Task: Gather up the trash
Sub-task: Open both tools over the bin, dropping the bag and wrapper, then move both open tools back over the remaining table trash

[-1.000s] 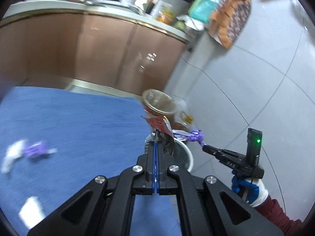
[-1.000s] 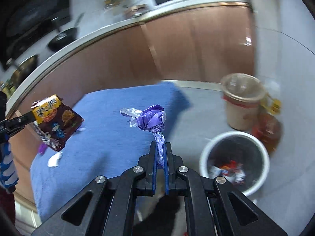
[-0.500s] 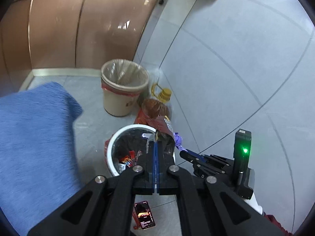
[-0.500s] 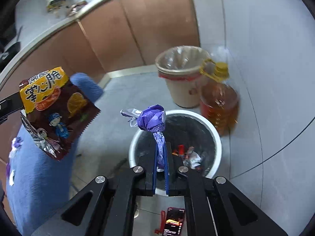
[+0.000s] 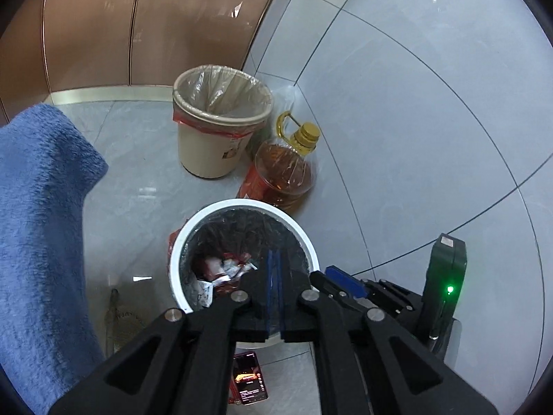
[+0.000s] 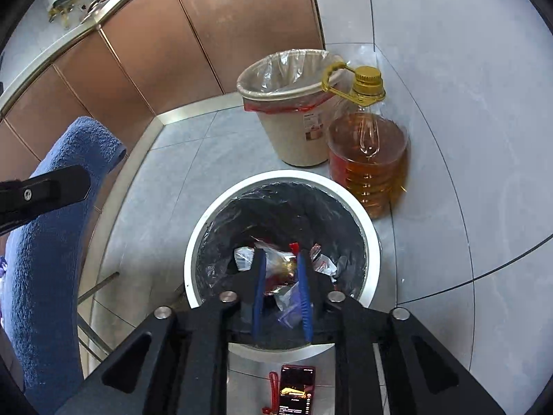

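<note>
A white-rimmed trash bin (image 5: 242,204) with a black liner stands on the floor and holds several wrappers (image 5: 224,269). It also shows in the right wrist view (image 6: 221,200), with wrappers (image 6: 321,261) inside. My left gripper (image 5: 275,259) hangs over the bin with its jaws a narrow gap apart and nothing between them. My right gripper (image 6: 280,259) is open and empty right above the bin; a purple wrapper (image 6: 290,311) lies below between its fingers. The right gripper also shows in the left wrist view (image 5: 345,280).
A beige bin (image 5: 214,145) with a clear liner and a bottle of amber oil (image 5: 287,173) stand behind the white bin by the tiled wall. A blue cloth-covered table (image 5: 41,207) is at the left. A red phone (image 6: 295,392) lies on the floor below.
Both grippers have moved over the white bin and let go. The brown snack bag and the purple wrapper are gone from the jaws; the right jaws have opened wide, the left only slightly.
</note>
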Tool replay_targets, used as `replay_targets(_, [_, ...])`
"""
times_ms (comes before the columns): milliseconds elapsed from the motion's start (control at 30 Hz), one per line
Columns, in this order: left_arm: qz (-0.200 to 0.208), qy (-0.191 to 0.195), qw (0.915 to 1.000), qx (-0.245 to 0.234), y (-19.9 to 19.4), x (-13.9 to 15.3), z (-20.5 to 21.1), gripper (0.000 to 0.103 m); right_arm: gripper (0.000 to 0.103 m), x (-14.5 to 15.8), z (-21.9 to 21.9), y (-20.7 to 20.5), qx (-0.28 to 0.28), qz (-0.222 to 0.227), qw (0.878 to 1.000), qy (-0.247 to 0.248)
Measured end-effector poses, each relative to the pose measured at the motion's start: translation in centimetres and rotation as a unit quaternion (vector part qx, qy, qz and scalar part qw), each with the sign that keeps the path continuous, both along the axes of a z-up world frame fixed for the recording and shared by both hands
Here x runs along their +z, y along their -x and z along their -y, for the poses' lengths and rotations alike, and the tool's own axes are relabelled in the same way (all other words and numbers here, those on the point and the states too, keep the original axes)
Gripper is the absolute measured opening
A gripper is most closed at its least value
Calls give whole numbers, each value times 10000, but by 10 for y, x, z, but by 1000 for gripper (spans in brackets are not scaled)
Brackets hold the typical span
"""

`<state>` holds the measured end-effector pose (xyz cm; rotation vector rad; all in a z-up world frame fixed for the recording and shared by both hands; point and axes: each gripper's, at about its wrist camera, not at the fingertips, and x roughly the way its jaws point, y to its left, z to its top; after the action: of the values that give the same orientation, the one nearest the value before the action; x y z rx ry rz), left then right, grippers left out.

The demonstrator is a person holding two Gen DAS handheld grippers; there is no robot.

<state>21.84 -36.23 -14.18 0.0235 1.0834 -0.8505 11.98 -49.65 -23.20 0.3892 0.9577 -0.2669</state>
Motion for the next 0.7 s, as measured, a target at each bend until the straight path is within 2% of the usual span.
replay_targets(33, [49, -7, 10000, 23, 1, 3, -3, 7, 25, 2, -1, 1, 2, 3, 10000, 32])
replay_targets(100, [115, 27, 9999, 92, 3, 10, -9, 20, 32, 8, -2, 6, -36, 33, 10000, 66])
replay_targets(167, [224, 76, 9996, 181, 7, 22, -18, 29, 34, 17, -3, 11, -87, 126, 9999, 78])
replay_targets(200, [286, 103, 9993, 220, 10, 28, -22, 31, 36, 21, -4, 13, -102, 167, 9998, 85])
replay_targets(533, [812, 353, 9948, 498, 47, 90, -73, 33, 42, 86, -31, 42, -150, 727, 9968, 302])
replay_targets(700, [1058, 448, 9910, 690, 67, 117, -116, 33, 44, 123, -58, 57, 13, 1067, 9935, 384])
